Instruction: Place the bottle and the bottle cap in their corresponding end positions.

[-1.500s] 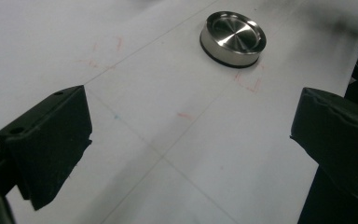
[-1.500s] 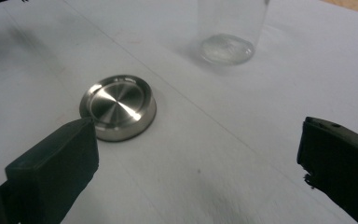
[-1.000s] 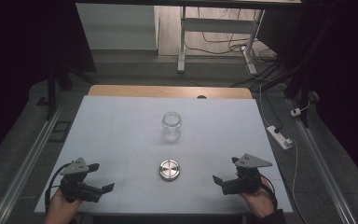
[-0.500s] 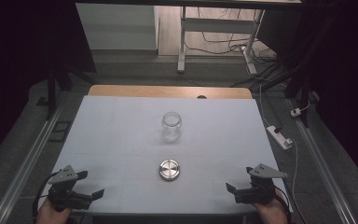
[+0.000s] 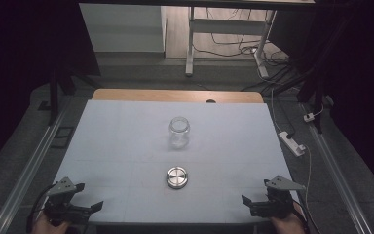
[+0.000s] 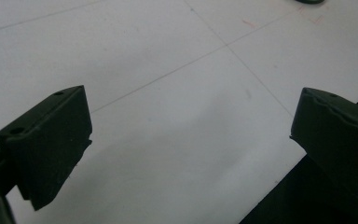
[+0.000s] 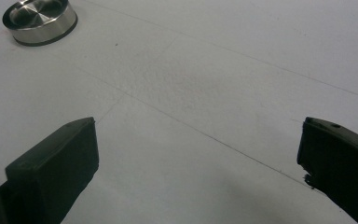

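Both hand-held grippers, left (image 5: 90, 208) and right (image 5: 250, 204), retreat to my bench (image 5: 126, 131) edge, jaws released; lid (image 5: 177, 177) and jar (image 5: 179, 132) sit untouched.

Only the jar (image 5: 179, 132) and the lid (image 5: 177, 177) are standing mid-table (image 5: 117, 141), well apart; bare surface is lying open around both.

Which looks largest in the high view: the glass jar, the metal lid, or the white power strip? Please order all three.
1. Glass jar, upright, looks largest.
2. Metal lid and white power strip: they look close in size, so I would not rank them.
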`<state>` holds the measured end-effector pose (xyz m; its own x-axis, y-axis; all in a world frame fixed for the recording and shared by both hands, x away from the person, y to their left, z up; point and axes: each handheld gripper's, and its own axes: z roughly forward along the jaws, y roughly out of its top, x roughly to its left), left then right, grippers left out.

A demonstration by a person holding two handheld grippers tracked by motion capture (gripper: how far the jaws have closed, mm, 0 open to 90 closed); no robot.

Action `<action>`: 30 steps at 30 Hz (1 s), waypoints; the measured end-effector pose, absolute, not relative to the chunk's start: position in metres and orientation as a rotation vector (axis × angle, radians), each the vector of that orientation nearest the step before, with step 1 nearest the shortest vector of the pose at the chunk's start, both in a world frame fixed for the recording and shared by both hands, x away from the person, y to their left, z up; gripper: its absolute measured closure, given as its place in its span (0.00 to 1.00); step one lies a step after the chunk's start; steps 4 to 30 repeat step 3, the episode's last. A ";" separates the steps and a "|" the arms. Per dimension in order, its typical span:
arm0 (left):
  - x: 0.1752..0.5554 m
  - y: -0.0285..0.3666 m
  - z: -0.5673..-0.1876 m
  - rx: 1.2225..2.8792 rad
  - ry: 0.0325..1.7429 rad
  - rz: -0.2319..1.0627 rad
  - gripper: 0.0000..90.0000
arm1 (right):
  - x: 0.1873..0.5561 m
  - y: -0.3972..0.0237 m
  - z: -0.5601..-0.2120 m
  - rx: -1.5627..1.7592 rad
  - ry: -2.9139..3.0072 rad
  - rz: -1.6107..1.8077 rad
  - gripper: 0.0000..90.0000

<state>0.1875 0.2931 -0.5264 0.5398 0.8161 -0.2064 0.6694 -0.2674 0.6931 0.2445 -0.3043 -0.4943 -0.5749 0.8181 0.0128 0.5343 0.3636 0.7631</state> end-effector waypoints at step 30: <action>0.189 0.292 -0.526 2.023 1.199 0.238 0.00 | 0.245 -0.304 -0.495 1.187 2.267 1.049 0.00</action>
